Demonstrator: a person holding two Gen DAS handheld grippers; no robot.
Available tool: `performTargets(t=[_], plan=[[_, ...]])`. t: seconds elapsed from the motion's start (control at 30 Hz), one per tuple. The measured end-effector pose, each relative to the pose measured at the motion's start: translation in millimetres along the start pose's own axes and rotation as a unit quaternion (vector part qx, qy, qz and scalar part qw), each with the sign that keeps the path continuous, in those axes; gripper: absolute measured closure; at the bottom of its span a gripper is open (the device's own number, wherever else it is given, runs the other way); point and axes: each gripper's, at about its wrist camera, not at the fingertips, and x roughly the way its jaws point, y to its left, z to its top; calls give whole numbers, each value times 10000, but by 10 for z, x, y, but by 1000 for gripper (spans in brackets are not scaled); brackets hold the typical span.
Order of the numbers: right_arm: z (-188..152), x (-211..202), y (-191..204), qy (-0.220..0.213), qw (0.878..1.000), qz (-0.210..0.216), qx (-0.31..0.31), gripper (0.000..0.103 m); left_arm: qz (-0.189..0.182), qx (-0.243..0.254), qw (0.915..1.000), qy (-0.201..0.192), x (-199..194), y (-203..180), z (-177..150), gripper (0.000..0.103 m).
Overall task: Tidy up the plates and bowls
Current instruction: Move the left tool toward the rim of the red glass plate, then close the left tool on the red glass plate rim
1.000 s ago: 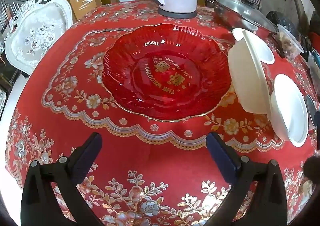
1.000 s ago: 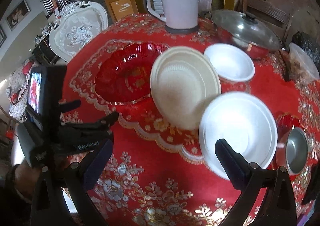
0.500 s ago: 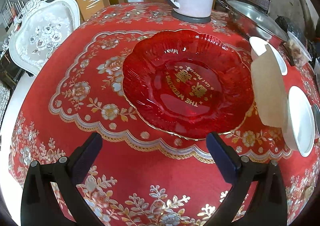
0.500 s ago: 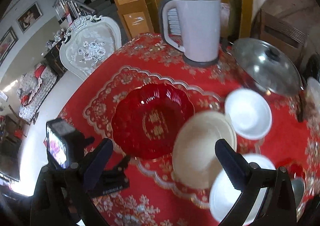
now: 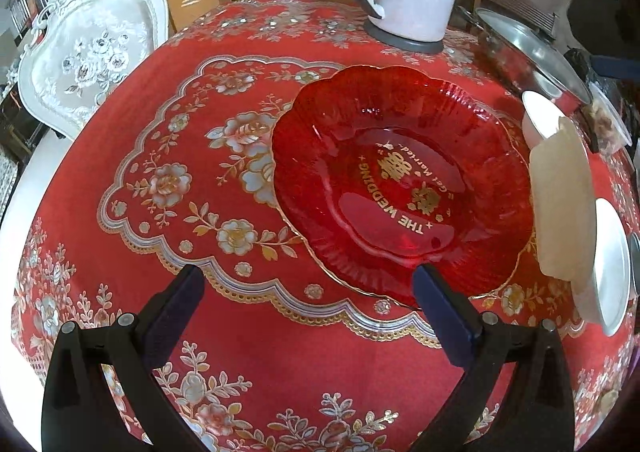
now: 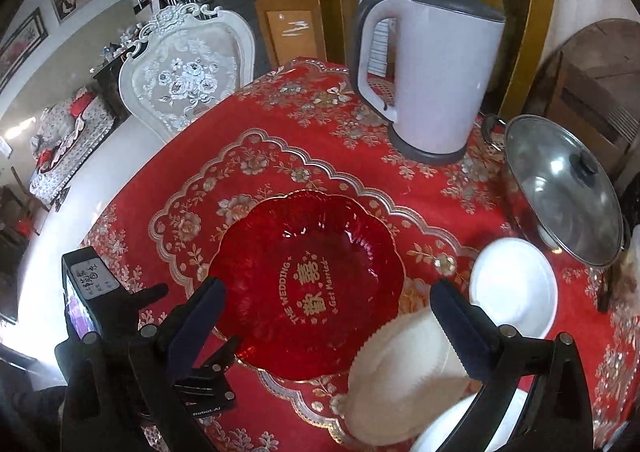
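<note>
- Since the earlier frames, both cameras have shifted: the left tongs [image 5: 306, 294] have closed in on the red plate [image 5: 400, 187], whose near rim now lies at the right-hand finger, while the right tongs [image 6: 326, 310] have risen and swung left, so the red plate sits between their fingers in view.
- Left tongs: fingers wide apart, holding nothing, low over the tabletop [image 5: 248, 356].
- Right tongs: fingers apart, nothing clamped; they hover above the dishes.
- Red plate: flat on the tabletop, near its middle, in front of the kettle [image 6: 428, 71]. Not lifted.
- Cream plate [image 6: 404, 380]: tilted, leaning against the large white plate [image 5: 610, 268] at the right; its edge lies just beside the red plate's rim.
- Small white bowl [image 6: 514, 288]: standing alone, near the lidded pot [image 6: 560, 187], apart from the other dishes.
- Assessment: no finished stack is visible. Four dishes remain spread over the right half of the cloth, only the cream plate resting on another.
- Outstanding, in my judgement: gather the plates into one pile and place the bowl. The task appears to be at an early stage, with the red plate the probable next item.
</note>
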Motion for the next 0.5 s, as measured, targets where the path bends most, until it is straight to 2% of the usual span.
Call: performTargets(t=[0.1,0.27,0.5], plan=[[83,75,-41,-25,9999,147,61,1,-28,-4,10000,-24,-15,16,-8,0],[234,334,-190,243,9996,115,54,1,-86,40,9999,41,-44,0,-43,0],[241,929,-492,1100,9910,644,412,1,-347,-328,9983,328,113,20,29,0]])
